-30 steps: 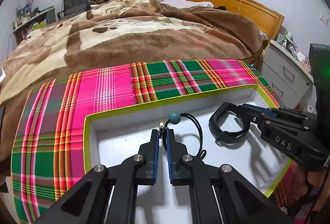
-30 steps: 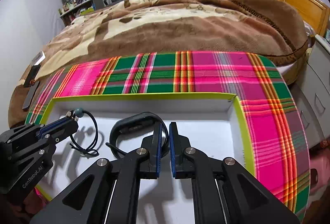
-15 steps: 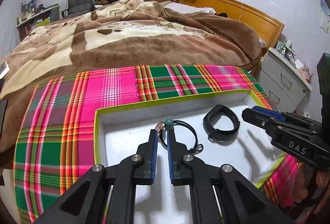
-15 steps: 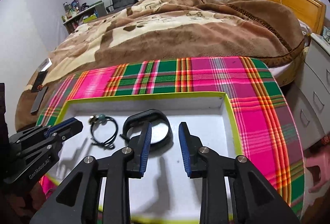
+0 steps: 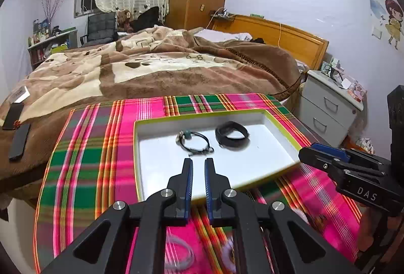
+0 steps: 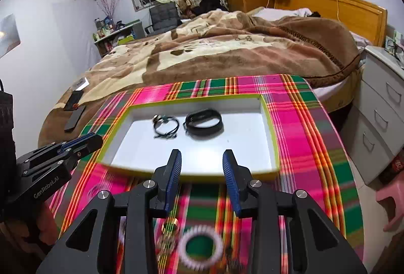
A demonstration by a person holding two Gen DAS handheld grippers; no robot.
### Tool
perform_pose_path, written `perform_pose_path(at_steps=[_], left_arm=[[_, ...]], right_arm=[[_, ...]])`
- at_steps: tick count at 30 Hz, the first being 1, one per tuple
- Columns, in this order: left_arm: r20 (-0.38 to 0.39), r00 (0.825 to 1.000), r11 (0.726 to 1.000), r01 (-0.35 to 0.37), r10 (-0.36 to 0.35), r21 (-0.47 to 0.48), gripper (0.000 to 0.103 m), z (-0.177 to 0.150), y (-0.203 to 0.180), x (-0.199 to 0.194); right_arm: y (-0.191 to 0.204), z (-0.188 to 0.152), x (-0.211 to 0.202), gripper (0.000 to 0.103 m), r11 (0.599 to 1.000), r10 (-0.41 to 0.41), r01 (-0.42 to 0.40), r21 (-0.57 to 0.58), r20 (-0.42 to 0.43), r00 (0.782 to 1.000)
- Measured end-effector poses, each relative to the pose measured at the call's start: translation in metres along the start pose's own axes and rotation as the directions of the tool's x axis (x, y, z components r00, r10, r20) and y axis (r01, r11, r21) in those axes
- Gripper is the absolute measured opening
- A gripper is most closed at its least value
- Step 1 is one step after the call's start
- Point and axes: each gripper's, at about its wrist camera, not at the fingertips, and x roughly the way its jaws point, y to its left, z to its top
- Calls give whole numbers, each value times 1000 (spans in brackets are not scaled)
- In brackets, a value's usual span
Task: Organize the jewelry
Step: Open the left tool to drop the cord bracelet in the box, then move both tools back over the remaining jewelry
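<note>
The black wristband (image 5: 231, 134) and the cord bracelet (image 5: 194, 141) with a teal bead lie side by side, apart, in the far half of the white tray (image 5: 252, 163) with the yellow-green rim. The tray rests on the plaid cloth (image 5: 83, 160) covering the worktop, with the bed (image 5: 151, 67) beyond.

Readable markings: "DAS" on the right tongs (image 5: 306, 153) body in the left wrist view; "GenRobot.AI" on the left tongs (image 6: 97, 139) body in the right wrist view.

Only the right wrist view shows a white beaded bracelet (image 6: 200, 250) and gold rings (image 6: 170, 226), blurred, on the cloth beneath the tongs.

The left tongs (image 5: 198, 163) stand with a narrow gap, holding nothing. The right tongs (image 6: 202, 156) are spread wide and empty. Both hover short of the tray's near rim.
</note>
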Motion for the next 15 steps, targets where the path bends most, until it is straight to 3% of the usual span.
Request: perform_pose_path(at_steps=[8, 15], left_arm=[[71, 997, 1000, -17, 17, 6, 8, -41, -13, -60], [82, 996, 1000, -25, 24, 4, 8, -74, -15, -91]], right_arm=[[17, -45, -55, 40, 999, 1, 1, -32, 81, 997], [30, -85, -88, 42, 998, -17, 25, -60, 123, 992]])
